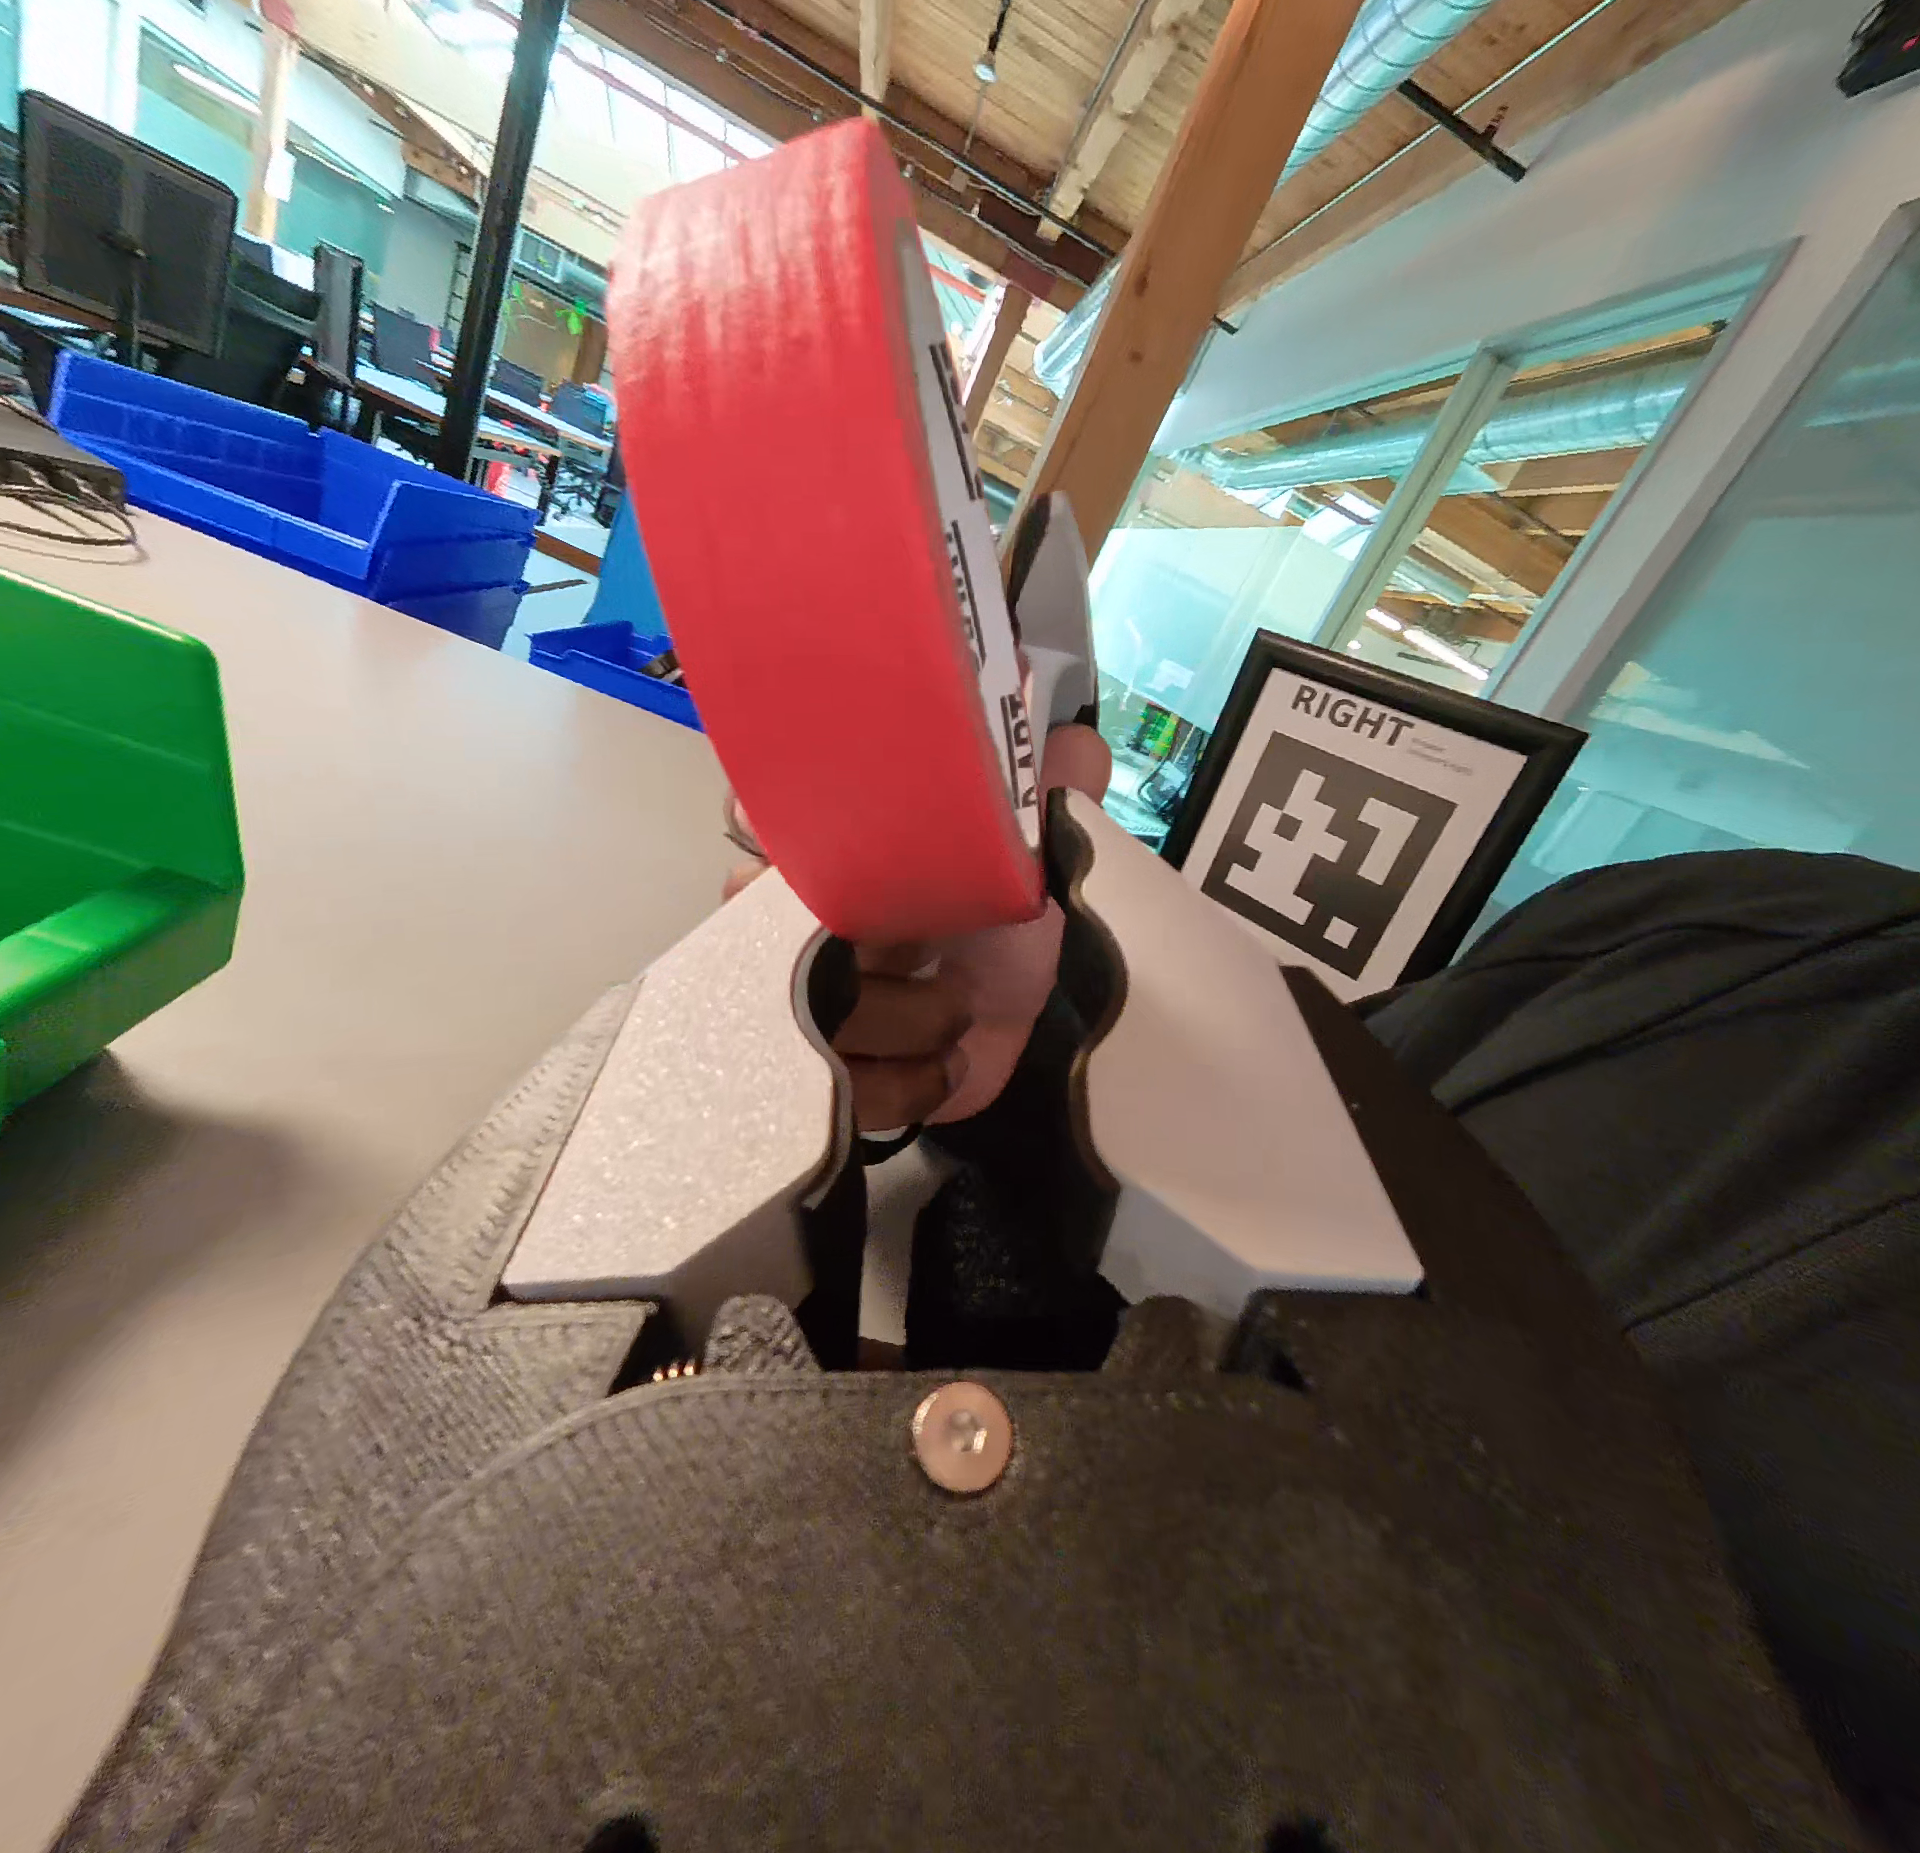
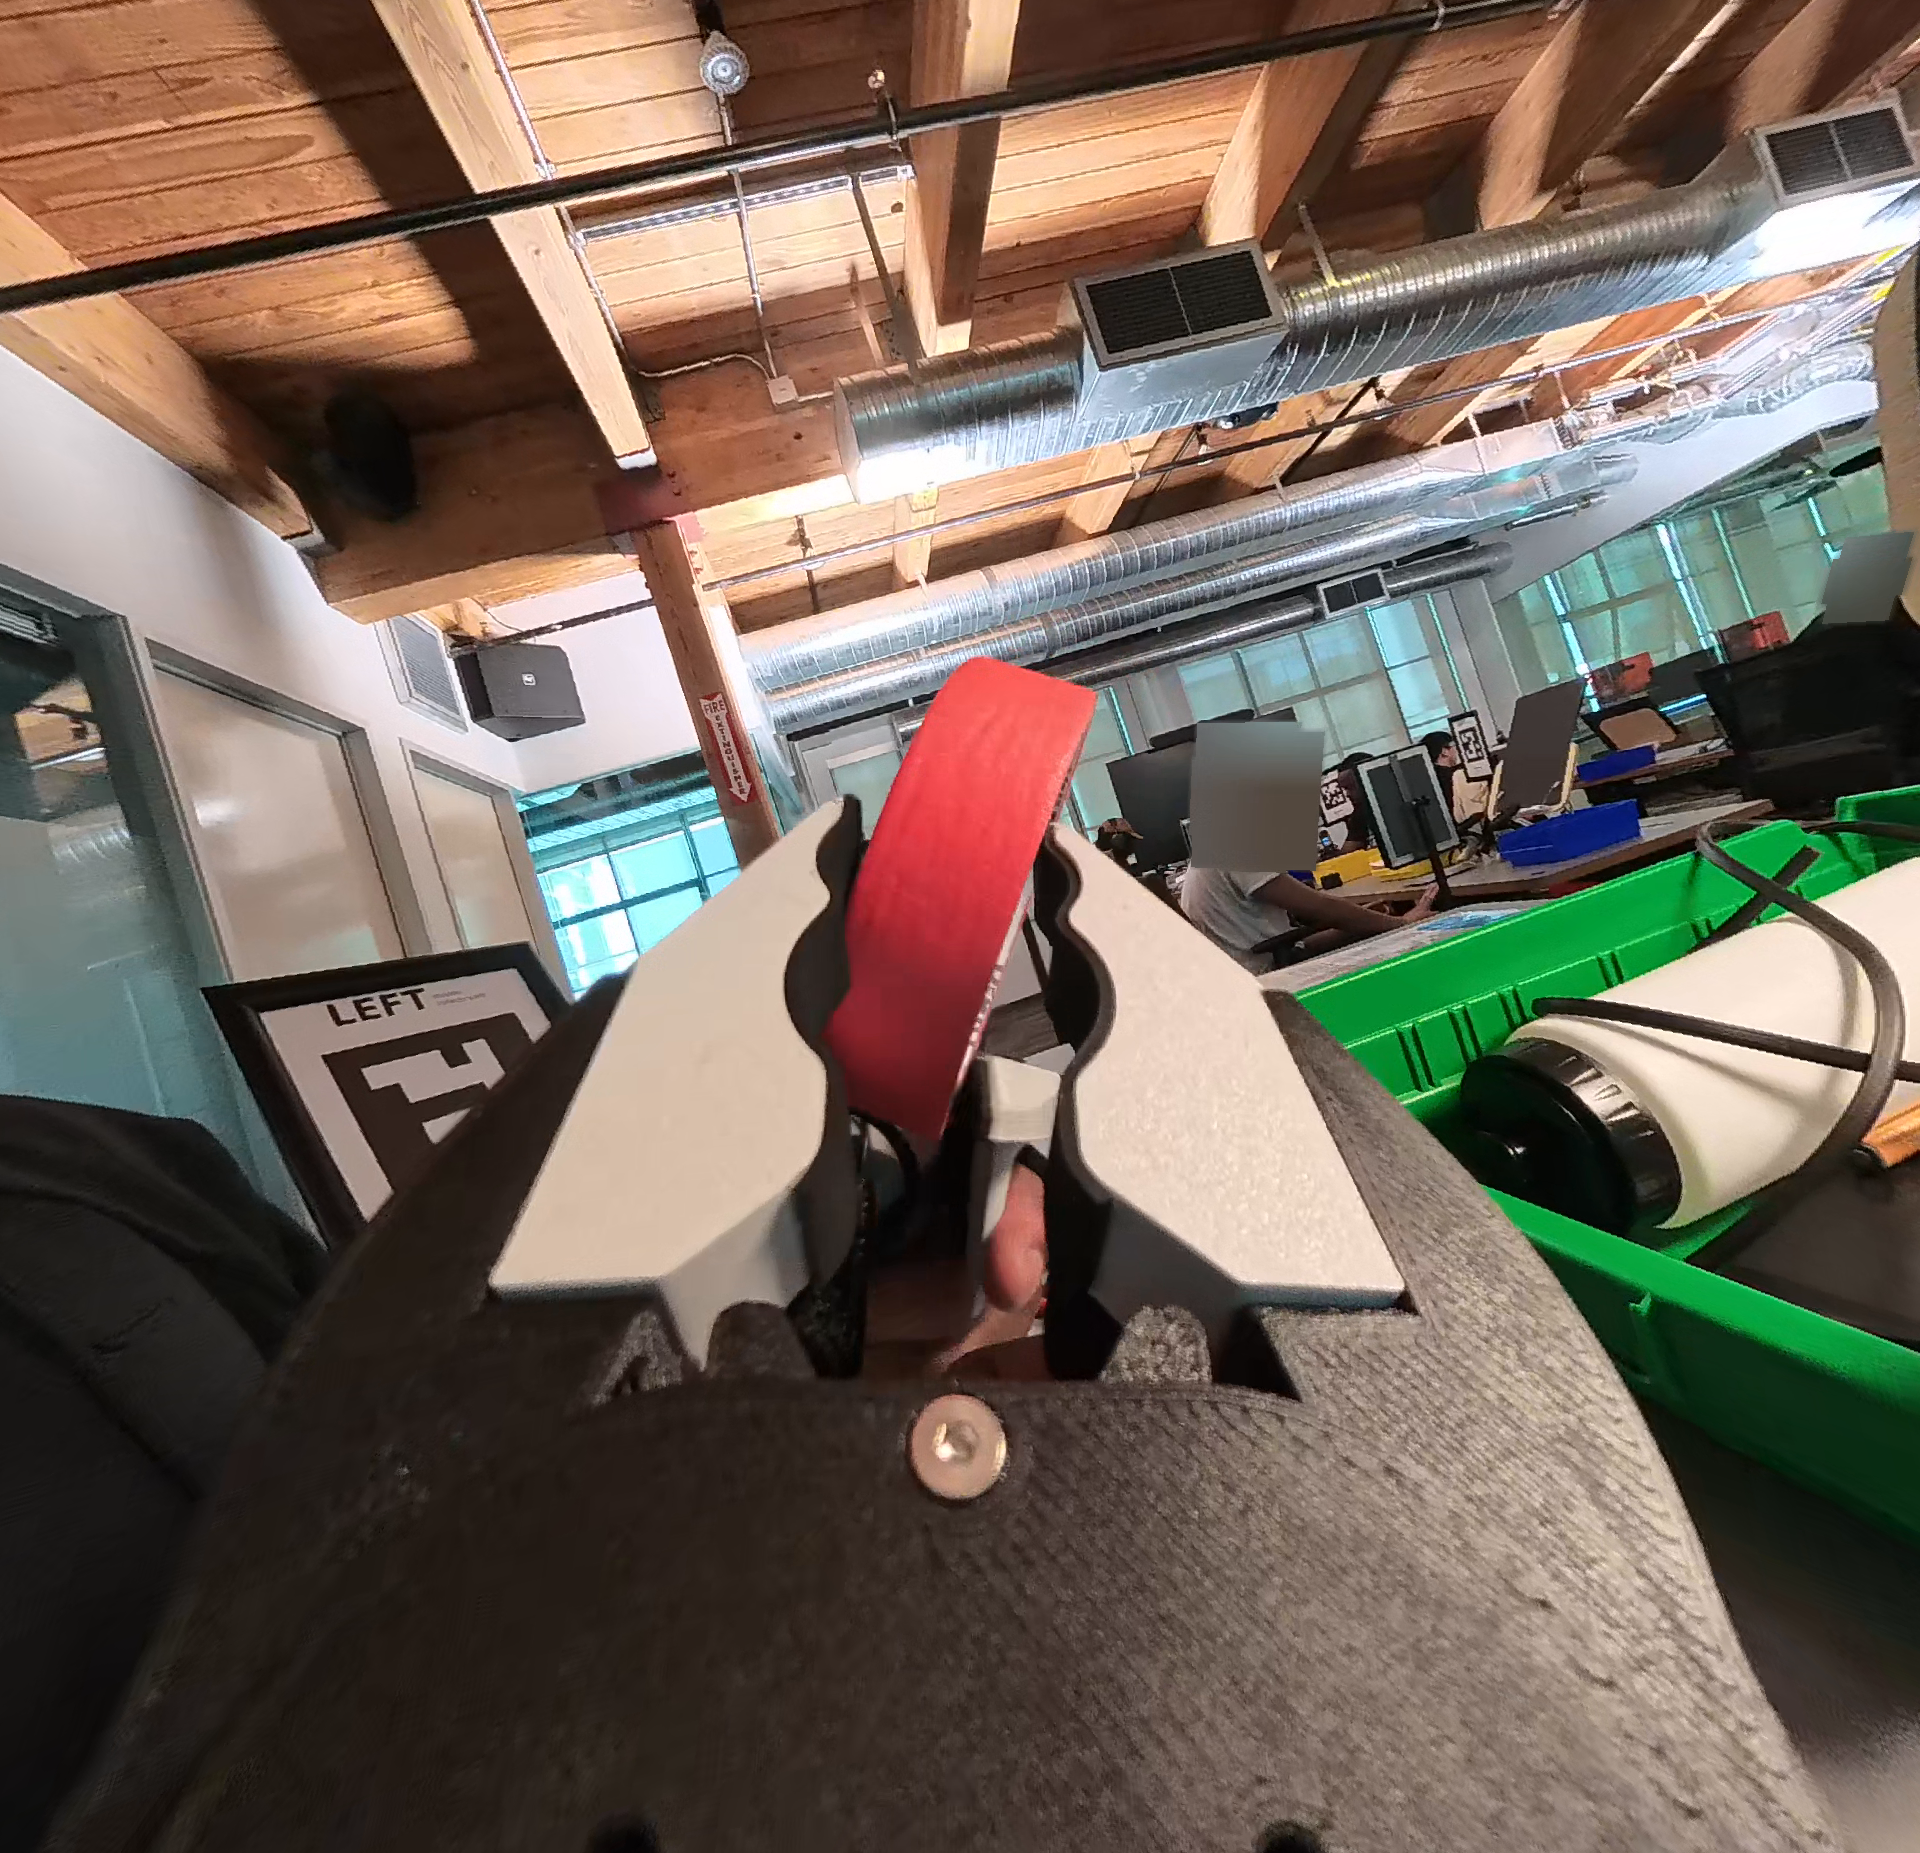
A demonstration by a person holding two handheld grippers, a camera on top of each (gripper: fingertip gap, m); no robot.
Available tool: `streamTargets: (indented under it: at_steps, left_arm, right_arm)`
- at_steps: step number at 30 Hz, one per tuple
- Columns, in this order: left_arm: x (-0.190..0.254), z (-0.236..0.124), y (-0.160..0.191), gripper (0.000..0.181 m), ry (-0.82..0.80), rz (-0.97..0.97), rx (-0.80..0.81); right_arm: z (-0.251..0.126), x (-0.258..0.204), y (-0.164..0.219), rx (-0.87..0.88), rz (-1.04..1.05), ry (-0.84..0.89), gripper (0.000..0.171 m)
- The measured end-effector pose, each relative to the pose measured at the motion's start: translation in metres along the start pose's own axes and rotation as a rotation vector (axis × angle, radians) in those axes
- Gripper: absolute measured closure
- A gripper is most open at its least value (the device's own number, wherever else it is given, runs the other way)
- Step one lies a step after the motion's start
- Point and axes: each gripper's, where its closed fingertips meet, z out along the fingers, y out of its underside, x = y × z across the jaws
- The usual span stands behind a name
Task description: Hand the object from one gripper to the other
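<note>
A red tape roll (image 1: pixel 810 515) with a white printed side stands on edge in the air between both grippers. My left gripper (image 1: pixel 914 873) is shut on the roll's lower end at its fingertips. One grey finger (image 1: pixel 1051 598) of the right gripper lies against the roll's white side farther up. In the right wrist view the roll (image 2: pixel 945 910) sits deep between the jaws of my right gripper (image 2: pixel 945 847), which is shut on it. A grey finger (image 2: pixel 1013 1107) of the left gripper shows just below the roll. A hand shows behind the jaws in both views.
A grey table (image 1: pixel 436 785) lies below, with a green bin (image 1: pixel 104 816) at the left and blue bins (image 1: pixel 312 484) behind. The green bin (image 2: pixel 1455 1003) holds a white cylinder (image 2: pixel 1714 1055) and a black cable. Framed marker cards (image 1: pixel 1351 827) (image 2: pixel 416 1034) stand close by. A dark sleeve (image 1: pixel 1662 1076) is at the right. My hands' fingertips stand some 6 cm from each other.
</note>
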Motion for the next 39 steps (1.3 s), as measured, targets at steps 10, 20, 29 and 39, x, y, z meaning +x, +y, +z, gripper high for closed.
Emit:
streamTargets:
  at_steps: [10,20,29,39]
  left_arm:
    - [0.000,-0.007,-0.017,0.152,-0.036,0.109,0.087]
    - [0.002,-0.013,-0.030,0.152,-0.055,0.151,0.166]
    - [-0.005,-0.017,-0.038,0.148,-0.090,0.124,0.209]
    - [-0.005,-0.023,-0.048,0.150,-0.112,0.146,0.270]
  right_arm:
    - [0.004,-0.001,0.011,-0.060,-0.008,0.004,0.136]
    - [0.006,-0.005,0.019,-0.104,-0.006,-0.019,0.142]
    - [0.002,0.002,0.010,-0.068,-0.062,0.033,0.142]
    - [0.001,0.010,0.009,-0.069,-0.113,0.099,0.138]
